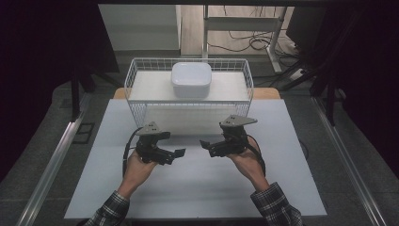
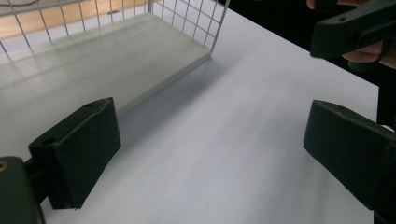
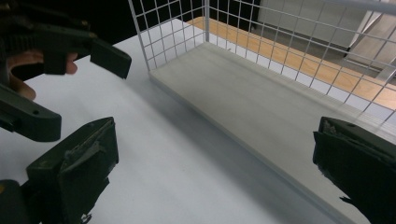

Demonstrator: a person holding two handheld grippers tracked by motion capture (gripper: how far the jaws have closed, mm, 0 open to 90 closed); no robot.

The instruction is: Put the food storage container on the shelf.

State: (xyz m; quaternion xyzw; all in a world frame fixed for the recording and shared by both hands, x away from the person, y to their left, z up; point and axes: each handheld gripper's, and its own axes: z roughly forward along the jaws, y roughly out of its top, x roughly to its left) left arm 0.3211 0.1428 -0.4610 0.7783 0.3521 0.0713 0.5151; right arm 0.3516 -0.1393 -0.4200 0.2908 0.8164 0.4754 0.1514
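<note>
Both grippers hover empty with jaws spread: left gripper [image 1: 180, 152], right gripper [image 1: 203, 143]. At twelve o'clock, well apart, the white lidded container [image 1: 191, 79] sits inside the wire basket [image 1: 136, 108]. Risk: reaching in low could snag the basket's front rim and shove it.

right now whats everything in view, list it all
basket: one, white wire, far middle of the table
box: one, white with rounded corners, inside the basket at its far side
table: one, pale grey top, under the basket and both claws
cables: several, dark, on the floor beyond the table
left claw: one, black, open, empty, near the table middle
right claw: one, black, open, empty, facing the left claw
hands: two, each holding a claw, plaid sleeves at the near edge
</note>
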